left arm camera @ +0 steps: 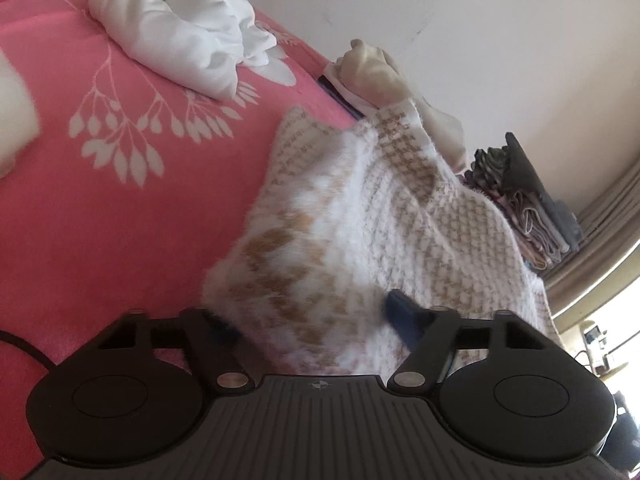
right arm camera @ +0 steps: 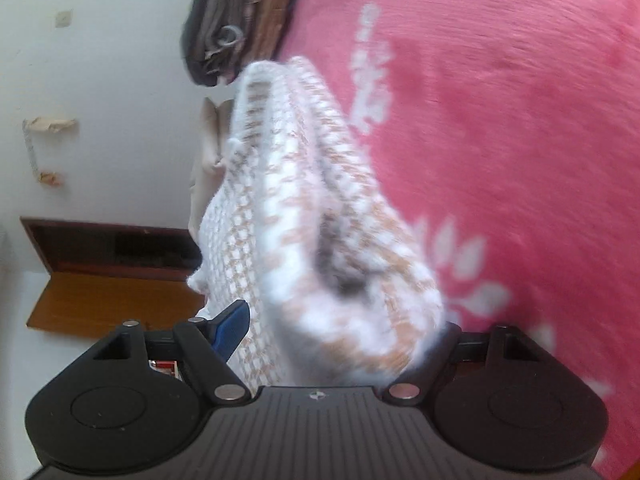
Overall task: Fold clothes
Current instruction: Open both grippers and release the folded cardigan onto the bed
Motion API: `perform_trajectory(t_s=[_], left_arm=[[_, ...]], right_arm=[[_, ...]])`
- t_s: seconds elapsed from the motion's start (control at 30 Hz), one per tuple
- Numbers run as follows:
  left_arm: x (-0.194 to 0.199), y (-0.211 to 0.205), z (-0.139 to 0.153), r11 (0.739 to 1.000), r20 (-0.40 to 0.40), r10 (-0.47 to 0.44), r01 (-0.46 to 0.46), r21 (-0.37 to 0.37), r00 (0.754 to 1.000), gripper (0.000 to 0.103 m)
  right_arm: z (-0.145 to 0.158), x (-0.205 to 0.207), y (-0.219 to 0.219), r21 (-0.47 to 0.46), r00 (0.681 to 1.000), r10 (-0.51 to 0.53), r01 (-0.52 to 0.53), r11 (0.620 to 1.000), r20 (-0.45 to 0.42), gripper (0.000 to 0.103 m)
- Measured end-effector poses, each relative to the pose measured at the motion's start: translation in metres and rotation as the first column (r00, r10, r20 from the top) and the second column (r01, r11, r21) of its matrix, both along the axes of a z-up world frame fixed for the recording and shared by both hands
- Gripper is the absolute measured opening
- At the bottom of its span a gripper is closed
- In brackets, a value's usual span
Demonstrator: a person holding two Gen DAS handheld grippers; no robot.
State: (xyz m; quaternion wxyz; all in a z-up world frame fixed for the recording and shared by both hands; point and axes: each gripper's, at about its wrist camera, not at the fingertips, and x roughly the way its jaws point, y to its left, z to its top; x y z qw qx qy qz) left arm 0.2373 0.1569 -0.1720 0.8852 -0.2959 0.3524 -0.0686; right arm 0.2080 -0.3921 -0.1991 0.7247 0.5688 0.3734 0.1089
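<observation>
A fluffy white and tan houndstooth sweater (left arm camera: 360,232) hangs bunched over the pink bedspread (left arm camera: 100,220). My left gripper (left arm camera: 312,316) is shut on its near end, with both blue pads against the knit. In the right wrist view the sweater (right arm camera: 304,208) runs away in a thick fold. My right gripper (right arm camera: 340,320) is shut on that fold. Its left blue pad (right arm camera: 232,328) shows against the cloth, and the right finger is hidden behind the wool. The right wrist view is blurred.
A crumpled white garment (left arm camera: 180,40) lies further up the bedspread. A cream bundle (left arm camera: 372,68) sits at the bed's far edge beyond the sweater. A stack of folded clothes (left arm camera: 528,208) stands at the right. A wooden shelf (right arm camera: 112,272) is against the wall.
</observation>
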Motion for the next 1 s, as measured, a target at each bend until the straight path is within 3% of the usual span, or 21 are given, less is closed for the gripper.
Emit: perform_trajectory(t_s=[0.03,0.07,0.1,0.2,0.3,0.43,0.57,0.7,0.73,0.77,0.83,0.9,0.97,1.0], left_arm=[[-0.001,0.001,0.001,1.000,0.004,-0.010,0.010,-0.003,1.000,0.040],[-0.002,0.000,0.004,1.000,0.013,-0.024,0.024,0.011,1.000,0.035],[-0.004,-0.004,0.009,0.998,0.027,-0.043,0.042,0.045,0.999,0.026],[-0.011,-0.012,0.024,0.989,0.063,-0.082,0.074,0.128,0.995,0.013],[-0.020,-0.006,0.034,0.993,0.073,-0.086,0.079,0.092,0.994,0.008],[-0.042,0.003,0.051,0.989,0.067,-0.129,0.123,0.080,0.989,0.008],[-0.087,0.013,0.073,0.973,0.043,-0.217,0.213,0.091,0.975,0.008],[-0.132,0.022,0.075,0.947,-0.059,-0.311,0.315,0.059,0.948,0.009],[-0.140,0.023,0.071,0.936,-0.096,-0.343,0.348,0.044,0.934,0.010],[-0.144,0.024,0.063,0.921,-0.148,-0.379,0.387,0.031,0.914,0.018],[-0.147,0.021,0.046,0.894,-0.251,-0.426,0.447,0.033,0.869,0.022],[-0.152,0.017,0.043,0.867,-0.269,-0.449,0.488,0.102,0.852,0.031],[-0.158,0.015,0.054,0.828,-0.250,-0.486,0.533,0.176,0.837,0.038],[-0.161,0.014,0.060,0.801,-0.252,-0.509,0.560,0.213,0.823,0.043]], right_arm=[[0.002,0.003,0.001,-0.014,1.000,0.007,-0.007,1.000,0.009,0.056],[0.002,0.006,0.003,-0.028,1.000,0.015,-0.015,0.999,0.016,0.039],[0.001,0.009,0.005,-0.045,1.000,0.016,-0.015,0.999,0.018,0.029],[0.004,0.006,0.010,-0.063,0.999,0.002,0.000,0.998,0.036,0.015],[0.014,-0.002,0.011,-0.064,0.996,0.012,-0.007,0.998,0.087,0.010],[0.033,-0.016,0.011,-0.067,0.990,0.064,-0.057,0.996,0.122,0.010],[0.052,-0.060,0.009,-0.026,0.989,0.100,-0.097,0.995,0.110,0.010],[0.055,-0.117,0.006,0.044,0.987,0.155,-0.157,0.987,0.048,0.010],[0.053,-0.127,0.005,0.053,0.984,0.175,-0.176,0.983,0.023,0.010],[0.048,-0.136,0.003,0.049,0.980,0.199,-0.198,0.979,-0.015,0.011],[0.031,-0.138,-0.004,0.014,0.958,0.247,-0.247,0.969,-0.143,0.021],[0.015,-0.137,-0.011,-0.019,0.918,0.283,-0.300,0.954,-0.279,0.035],[0.012,-0.136,-0.020,0.011,0.902,0.324,-0.335,0.942,-0.284,0.039],[0.017,-0.135,-0.023,-0.004,0.895,0.349,-0.364,0.931,-0.279,0.051]])
